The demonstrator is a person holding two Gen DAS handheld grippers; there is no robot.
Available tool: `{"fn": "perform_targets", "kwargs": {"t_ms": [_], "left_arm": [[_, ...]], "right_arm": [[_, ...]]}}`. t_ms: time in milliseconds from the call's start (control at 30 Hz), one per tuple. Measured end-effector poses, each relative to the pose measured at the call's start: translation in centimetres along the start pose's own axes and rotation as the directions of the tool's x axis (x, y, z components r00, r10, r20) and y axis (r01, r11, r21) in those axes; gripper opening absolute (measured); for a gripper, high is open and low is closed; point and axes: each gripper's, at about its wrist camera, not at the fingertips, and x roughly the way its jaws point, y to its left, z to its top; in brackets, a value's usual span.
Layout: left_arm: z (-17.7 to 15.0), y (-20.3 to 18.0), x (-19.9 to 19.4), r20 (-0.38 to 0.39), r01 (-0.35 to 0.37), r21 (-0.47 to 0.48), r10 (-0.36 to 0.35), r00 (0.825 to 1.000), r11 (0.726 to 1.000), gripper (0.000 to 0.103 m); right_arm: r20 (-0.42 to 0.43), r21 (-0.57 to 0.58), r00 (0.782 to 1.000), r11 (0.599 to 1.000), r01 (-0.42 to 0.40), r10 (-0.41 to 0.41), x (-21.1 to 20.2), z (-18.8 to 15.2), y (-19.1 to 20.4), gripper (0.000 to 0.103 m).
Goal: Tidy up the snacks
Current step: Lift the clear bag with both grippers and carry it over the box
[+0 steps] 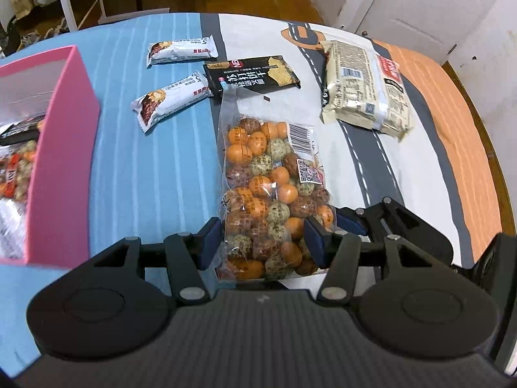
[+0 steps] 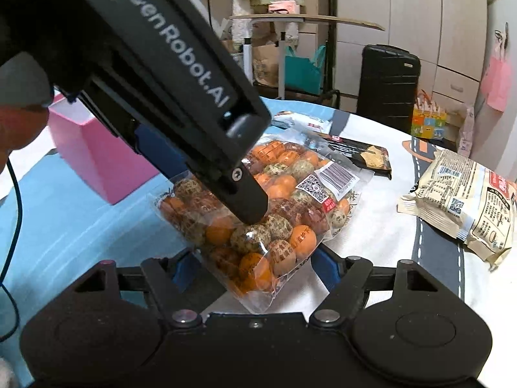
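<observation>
1 clear bag of round snacks [image 1: 268,194] pinched in left gripper [image 1: 263,239] jaws, also between right gripper [image 2: 252,271] jaws, contact unclear | 2 white bars [image 1: 168,102] | 1 black packet [image 1: 255,72] | 1 cream pack [image 1: 365,87] | 1 pink box [image 1: 64,161] at bed's left edge

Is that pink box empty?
No. The pink box already holds snack packets, visible through its open top in the left wrist view.

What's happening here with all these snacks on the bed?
A person is tidying snacks with two hand-held grippers. Both the left gripper and the right gripper are around a clear bag of round wrapped sweets. A pink box, already holding some snacks, stands alongside. Two white bars, a black cracker pack and a cream pack wait.
</observation>
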Motion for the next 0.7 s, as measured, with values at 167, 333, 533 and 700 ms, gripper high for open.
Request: {"fn": "perform_targets", "kwargs": {"t_ms": [167, 333, 533, 700], "left_arm": [[-1.3, -0.7, -3.0, -0.013, -0.001, 0.008, 0.001, 1.000, 1.000, 0.057], [-2.9, -1.6, -6.3, 0.015, -0.013, 0.050, 0.012, 1.000, 0.999, 0.057], [-4.1, -0.2, -9.6, 0.069, -0.011, 0.002, 0.011, 0.998, 1.000, 0.057], [-4.2, 2.5, -12.4, 0.144, -0.032, -0.060, 0.040, 0.989, 0.998, 0.057]], "right_arm": [[-0.010, -0.022, 0.999, 0.999, -0.039, 0.038, -2.3, 0.5, 1.2, 0.079], [0.013, -0.061, 0.999, 0.997, -0.047, 0.047, -4.5, 1.1, 2.4, 0.079], [0.038, -0.174, 0.998, 0.984, -0.040, 0.047, -5.6, 2.3, 4.4, 0.079], [0.101, -0.251, 0.992, 0.966, -0.053, 0.081, -4.9, 4.6, 6.1, 0.078]]}}
